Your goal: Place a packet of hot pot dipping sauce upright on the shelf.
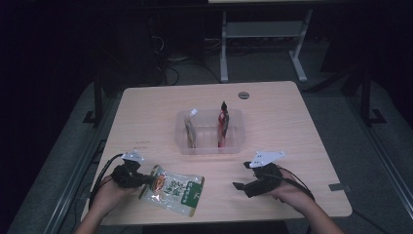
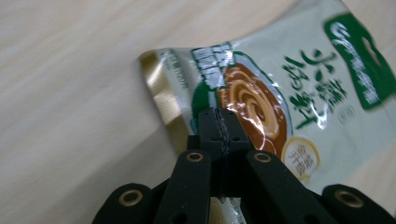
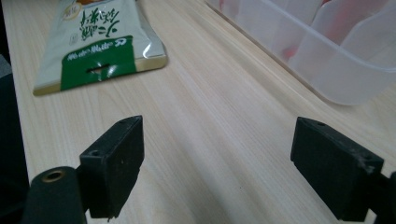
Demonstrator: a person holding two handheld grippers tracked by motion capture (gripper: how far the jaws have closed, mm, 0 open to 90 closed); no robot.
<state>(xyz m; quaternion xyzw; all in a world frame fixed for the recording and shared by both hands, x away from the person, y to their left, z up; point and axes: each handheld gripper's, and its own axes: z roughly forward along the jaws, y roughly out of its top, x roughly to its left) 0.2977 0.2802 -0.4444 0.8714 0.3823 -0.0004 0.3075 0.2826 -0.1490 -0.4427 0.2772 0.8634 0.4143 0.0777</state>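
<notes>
Green-and-cream, your snack pouch (image 1: 172, 190) lies flat at the lower left of the high view, its gold-edged end clamped in your left tongs (image 2: 218, 126). Glossy film, a brown swirl picture and a green band mark it. Your right tongs (image 3: 217, 172) stand wide open over bare counter (image 1: 272, 107) at lower right. Mid-frame sits a clear tray (image 1: 209, 145); the near counter edge lies just below the pouch.

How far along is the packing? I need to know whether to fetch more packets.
Two packets, a brown one and a red one, already stand in the clear bin. The left gripper is shut on the green snack bag, not yet binned. The right gripper waits open.
</notes>
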